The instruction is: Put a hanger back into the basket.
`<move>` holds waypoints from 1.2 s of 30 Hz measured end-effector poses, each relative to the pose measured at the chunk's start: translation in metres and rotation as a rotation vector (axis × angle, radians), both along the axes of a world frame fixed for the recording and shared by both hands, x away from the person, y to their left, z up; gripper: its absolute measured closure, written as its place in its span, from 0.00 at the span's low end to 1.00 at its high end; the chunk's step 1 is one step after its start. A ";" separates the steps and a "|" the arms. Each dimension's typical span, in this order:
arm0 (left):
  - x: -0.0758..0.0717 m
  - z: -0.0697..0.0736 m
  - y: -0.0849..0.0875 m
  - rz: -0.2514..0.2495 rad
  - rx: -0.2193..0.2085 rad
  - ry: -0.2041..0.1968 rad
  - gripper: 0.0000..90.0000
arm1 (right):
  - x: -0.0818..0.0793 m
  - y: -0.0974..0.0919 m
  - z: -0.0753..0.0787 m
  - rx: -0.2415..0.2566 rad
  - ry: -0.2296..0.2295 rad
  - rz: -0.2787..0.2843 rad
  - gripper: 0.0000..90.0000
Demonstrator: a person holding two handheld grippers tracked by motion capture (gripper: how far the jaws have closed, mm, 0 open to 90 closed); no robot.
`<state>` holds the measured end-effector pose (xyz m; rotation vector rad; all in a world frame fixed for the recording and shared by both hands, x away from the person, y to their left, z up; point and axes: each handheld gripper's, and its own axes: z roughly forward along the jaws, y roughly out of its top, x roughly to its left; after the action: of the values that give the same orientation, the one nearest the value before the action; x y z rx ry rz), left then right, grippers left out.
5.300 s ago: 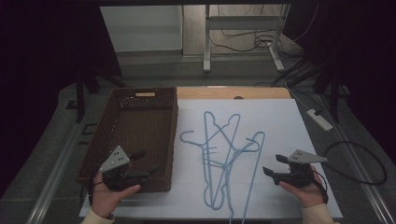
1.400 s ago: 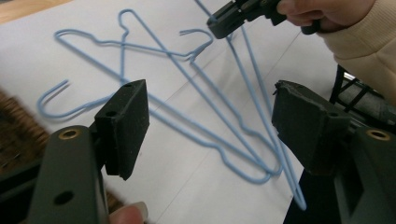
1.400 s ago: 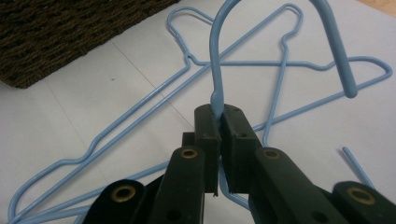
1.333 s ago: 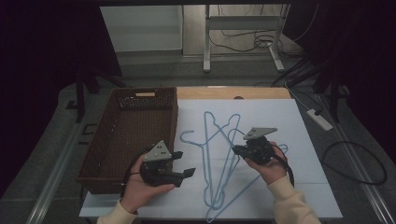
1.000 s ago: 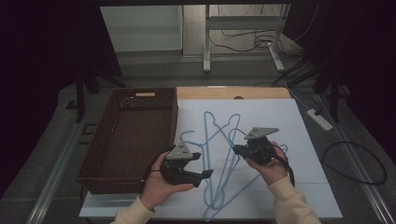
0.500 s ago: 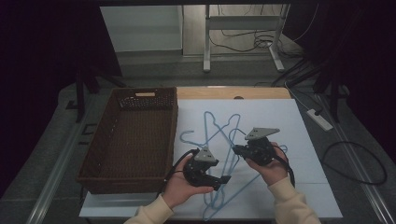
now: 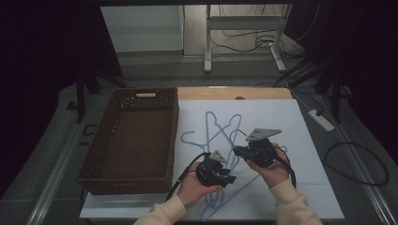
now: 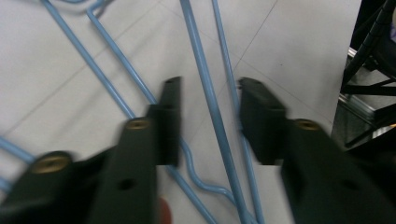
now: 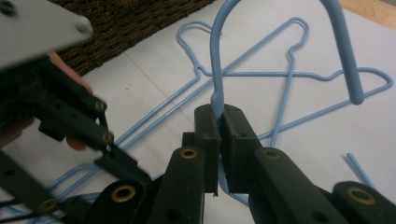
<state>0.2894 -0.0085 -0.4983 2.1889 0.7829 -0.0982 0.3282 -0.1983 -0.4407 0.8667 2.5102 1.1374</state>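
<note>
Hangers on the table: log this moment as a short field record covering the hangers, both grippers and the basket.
work surface: white sheet on the table
hangers: blue wire hangers lying crossed on the sheet
right gripper: shut on the base of one hanger's hook, which rises above its jaws
left gripper: low over the pile, jaws have just been closing, two hanger wires between them, pads not yet on either
basket: brown wicker, left of the sheet, no hangers inside
</note>
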 end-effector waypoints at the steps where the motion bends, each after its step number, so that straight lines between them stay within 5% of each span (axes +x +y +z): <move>1: 0.000 0.000 0.000 0.003 -0.005 0.004 0.82 | 0.000 0.000 0.000 0.001 0.000 0.001 0.96; 8: -0.002 0.000 0.001 0.033 -0.048 0.045 0.92 | -0.004 -0.005 0.002 0.018 -0.006 0.001 0.93; 15: -0.006 0.005 0.002 0.046 -0.123 0.072 0.96 | -0.016 -0.022 0.004 0.070 -0.048 -0.037 0.62; 21: -0.008 0.011 0.003 0.042 -0.184 0.078 0.96 | -0.036 -0.054 0.010 0.169 -0.157 -0.090 0.43; 29: -0.009 0.021 0.006 0.042 -0.255 0.097 0.96 | -0.048 -0.100 0.007 0.302 -0.166 -0.127 0.36; 36: -0.009 0.032 0.014 0.059 -0.283 0.078 0.96 | -0.048 -0.109 -0.001 0.295 -0.162 -0.153 0.35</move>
<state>0.2805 0.0060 -0.4664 1.9022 0.8225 -0.2505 0.2802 -0.3077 -0.4416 0.9761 2.1408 1.4829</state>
